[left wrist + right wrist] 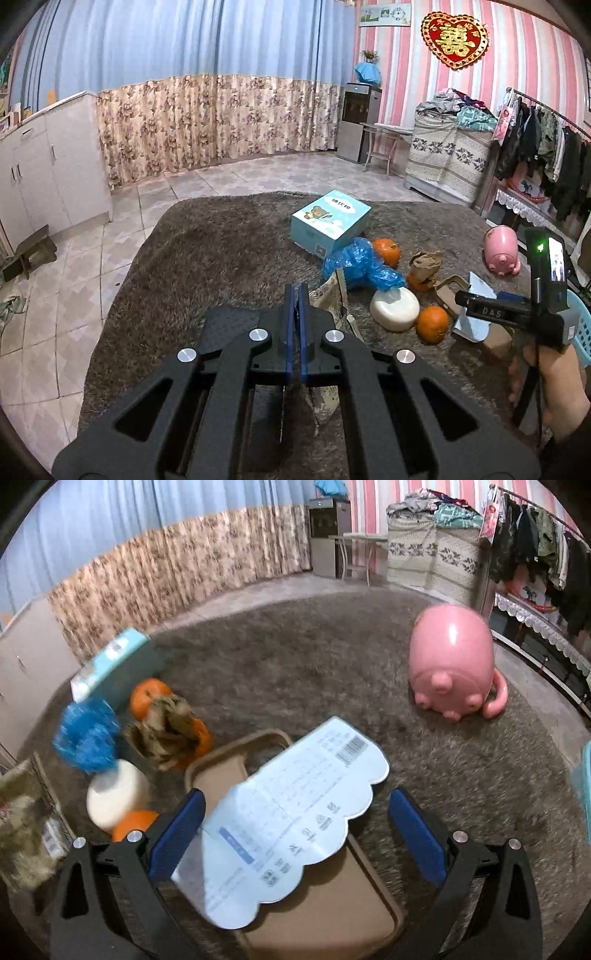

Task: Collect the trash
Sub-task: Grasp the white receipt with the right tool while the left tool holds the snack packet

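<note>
My left gripper is shut, its blue pads pressed together with a thin edge of the printed paper wrapper seemingly between them; I cannot tell for sure. My right gripper is open, its fingers on either side of a pale blue scalloped card that lies on a brown cardboard piece. That gripper also shows in the left wrist view. A crumpled blue plastic bag, a crumpled brown paper and the wrapper lie on the grey carpeted surface.
Three oranges, a white round block, a light blue box and a pink pig-shaped mug sit on the surface. A light blue basket stands at the right edge. Tiled floor lies beyond.
</note>
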Motion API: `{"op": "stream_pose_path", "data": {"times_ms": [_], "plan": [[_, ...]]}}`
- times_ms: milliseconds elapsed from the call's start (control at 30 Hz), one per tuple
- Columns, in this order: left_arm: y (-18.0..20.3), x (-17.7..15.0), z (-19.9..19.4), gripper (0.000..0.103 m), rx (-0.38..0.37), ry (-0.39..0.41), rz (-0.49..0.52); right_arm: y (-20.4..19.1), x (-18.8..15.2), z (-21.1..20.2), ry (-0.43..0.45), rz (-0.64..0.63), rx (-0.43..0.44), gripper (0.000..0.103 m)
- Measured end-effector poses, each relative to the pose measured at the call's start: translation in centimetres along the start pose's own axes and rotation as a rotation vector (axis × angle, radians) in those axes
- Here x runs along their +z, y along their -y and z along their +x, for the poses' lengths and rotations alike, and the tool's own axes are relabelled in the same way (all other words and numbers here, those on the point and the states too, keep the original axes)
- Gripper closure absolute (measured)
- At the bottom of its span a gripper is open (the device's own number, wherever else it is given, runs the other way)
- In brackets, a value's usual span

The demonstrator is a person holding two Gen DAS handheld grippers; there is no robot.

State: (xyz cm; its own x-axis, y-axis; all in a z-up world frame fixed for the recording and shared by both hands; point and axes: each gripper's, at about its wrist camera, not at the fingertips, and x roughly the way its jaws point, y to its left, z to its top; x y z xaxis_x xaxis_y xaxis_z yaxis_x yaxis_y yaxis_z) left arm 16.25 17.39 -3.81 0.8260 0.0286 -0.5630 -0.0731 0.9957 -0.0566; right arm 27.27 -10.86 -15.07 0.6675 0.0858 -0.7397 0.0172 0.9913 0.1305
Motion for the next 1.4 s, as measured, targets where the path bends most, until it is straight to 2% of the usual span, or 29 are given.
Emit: {"op": "stream_pose_path", "data": {"times_ms": [33,133,233,267,300,333,600,767,833,867,900,933,1000,1100,1300,1367,1400], "plan": [[0.1,0.0,0.1,0.102,0.004,-0.002,0.002,0.5,-0.2,0.0,0.0,0.022,0.029,0.008],[0.5,-0.1,0.0,0.102,0.008,-0.001,0.016,1.2,-0.3,-0.9,0.019,0.023,0.087,0.033],[1.2,0.1,-0.6,0.102,-0.007,0.001,0.015,1.8,-0.4,-2.0,0.04,-0.002,0.129,0.045],[1.5,0.2,-0.8,0.102,-0.014,0.003,0.015,2.2,-0.4,-2.5,0.047,-0.005,0.144,0.052],[1.7,0.2,-0.9,0.102,-0.016,0.005,0.017,2.6,-0.5,-2.9,0.054,-0.005,0.158,0.074],[2.3,0.3,-1.3,0.102,-0.021,0.012,0.025,3.2,-0.7,-3.5,0.058,-0.006,0.181,0.079],[6.7,1.1,-3.4,0.102,-0.077,0.039,0.072,7.7,-1.9,-7.2,0.081,0.004,0.247,0.095],[9.2,1.6,-4.3,0.102,-0.095,0.047,0.098,10.0,-2.6,-8.4,0.088,0.02,0.279,0.095],[9.7,1.7,-4.5,0.102,-0.09,0.051,0.101,10.5,-2.8,-8.2,0.081,0.04,0.261,0.09],[9.7,1.6,-4.5,0.102,-0.083,0.049,0.104,10.4,-3.0,-7.8,0.073,0.051,0.255,0.068],[9.7,1.5,-4.5,0.102,-0.079,0.048,0.106,10.3,-3.2,-7.9,0.07,0.062,0.241,0.028],[9.6,1.4,-4.5,0.102,-0.071,0.043,0.107,10.1,-3.3,-7.8,0.079,0.066,0.227,0.017],[9.3,1.3,-4.4,0.102,-0.061,0.037,0.103,9.2,-3.4,-7.9,0.089,0.042,0.207,0.016],[8.6,1.3,-3.9,0.102,-0.044,0.025,0.093,7.3,-3.2,-7.2,0.057,0.003,0.181,0.016],[7.9,1.1,-3.2,0.102,-0.027,0.015,0.091,3.3,-3.7,-4.1,-0.023,-0.037,0.01,0.017],[7.8,1.1,-2.9,0.102,-0.022,0.013,0.093,2.8,-3.9,-3.7,-0.03,-0.055,-0.044,0.019],[7.8,1.0,-2.8,0.102,-0.023,0.009,0.089,2.8,-3.9,-3.6,-0.031,-0.061,-0.056,0.029]]}}
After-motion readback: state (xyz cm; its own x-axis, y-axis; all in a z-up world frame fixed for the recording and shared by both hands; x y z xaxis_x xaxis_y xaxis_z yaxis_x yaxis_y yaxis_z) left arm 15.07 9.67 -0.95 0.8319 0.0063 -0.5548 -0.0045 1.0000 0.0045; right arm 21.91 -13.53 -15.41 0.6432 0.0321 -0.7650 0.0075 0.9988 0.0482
